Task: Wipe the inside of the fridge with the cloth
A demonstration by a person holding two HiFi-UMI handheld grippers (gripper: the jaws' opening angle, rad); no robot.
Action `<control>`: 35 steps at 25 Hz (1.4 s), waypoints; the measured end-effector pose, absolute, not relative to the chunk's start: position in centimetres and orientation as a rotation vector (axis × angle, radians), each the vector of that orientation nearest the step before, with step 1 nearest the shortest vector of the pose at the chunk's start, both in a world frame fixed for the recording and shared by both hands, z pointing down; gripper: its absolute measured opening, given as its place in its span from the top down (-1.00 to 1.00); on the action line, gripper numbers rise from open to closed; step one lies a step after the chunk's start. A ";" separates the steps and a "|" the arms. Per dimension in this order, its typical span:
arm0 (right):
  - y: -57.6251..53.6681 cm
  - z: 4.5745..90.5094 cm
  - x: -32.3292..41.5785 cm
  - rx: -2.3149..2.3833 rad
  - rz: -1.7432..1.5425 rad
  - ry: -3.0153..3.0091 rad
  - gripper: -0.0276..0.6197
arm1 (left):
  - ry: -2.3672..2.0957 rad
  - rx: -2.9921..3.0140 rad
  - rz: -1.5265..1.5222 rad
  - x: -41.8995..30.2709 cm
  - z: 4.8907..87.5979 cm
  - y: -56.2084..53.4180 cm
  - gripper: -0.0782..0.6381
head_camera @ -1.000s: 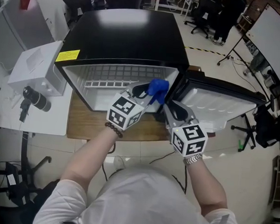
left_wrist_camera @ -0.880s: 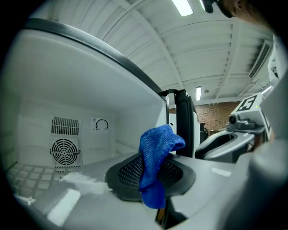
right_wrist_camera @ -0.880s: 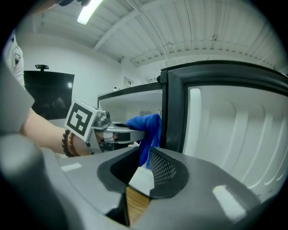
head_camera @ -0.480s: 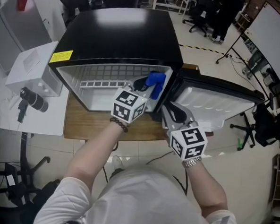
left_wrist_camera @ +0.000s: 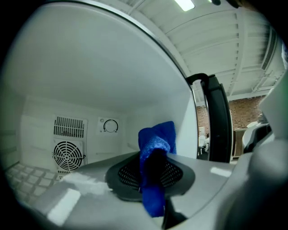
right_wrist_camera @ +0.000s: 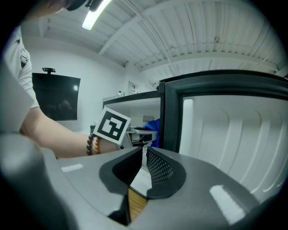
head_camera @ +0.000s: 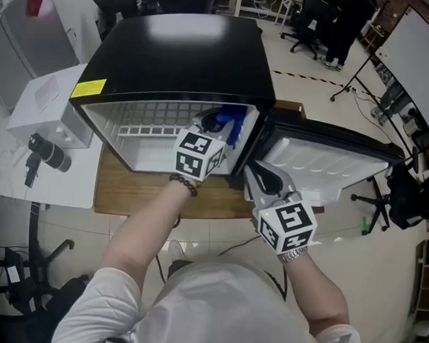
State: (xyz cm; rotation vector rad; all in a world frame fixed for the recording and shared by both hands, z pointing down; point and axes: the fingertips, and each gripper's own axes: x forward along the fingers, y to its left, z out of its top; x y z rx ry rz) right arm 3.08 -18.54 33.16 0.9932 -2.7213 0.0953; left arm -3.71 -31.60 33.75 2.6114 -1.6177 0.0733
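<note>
The black mini fridge (head_camera: pixel 186 49) stands on a wooden table (head_camera: pixel 126 191) with its door (head_camera: pixel 331 156) swung open to the right. My left gripper (head_camera: pixel 219 125) reaches level into the white compartment, shut on the blue cloth (head_camera: pixel 232 125), which is bunched between its pads (left_wrist_camera: pixel 155 152). Behind the cloth I see the back wall's fan grille (left_wrist_camera: pixel 67 155) and round dial (left_wrist_camera: pixel 110 126). My right gripper (head_camera: pixel 253 169) waits outside, by the door's hinge edge (right_wrist_camera: pixel 171 117). Its jaws have just been closing and now stand almost together with nothing between them (right_wrist_camera: pixel 144 150).
A wire shelf (head_camera: pixel 156 120) spans the fridge's inside. Left of the fridge, a white box (head_camera: pixel 48 106) and a black cylinder-shaped device (head_camera: pixel 45 153) sit on a white table. Office chairs (head_camera: pixel 311 21) and a tripod (head_camera: pixel 358 74) stand behind.
My left gripper has carried the cloth further into the fridge, up and a little left in the head view. The right gripper has stayed beside the door.
</note>
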 end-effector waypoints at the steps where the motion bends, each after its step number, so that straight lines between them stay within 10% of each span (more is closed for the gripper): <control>1: -18.5 33.2 3.0 0.982 0.090 -2.725 0.81 | -1.630 2.604 0.074 -3.8 33.8 -31.9 0.59; 35: -18.7 32.0 0.7 0.808 0.039 -2.815 0.87 | -1.959 2.364 0.113 -7.0 34.0 -40.6 0.60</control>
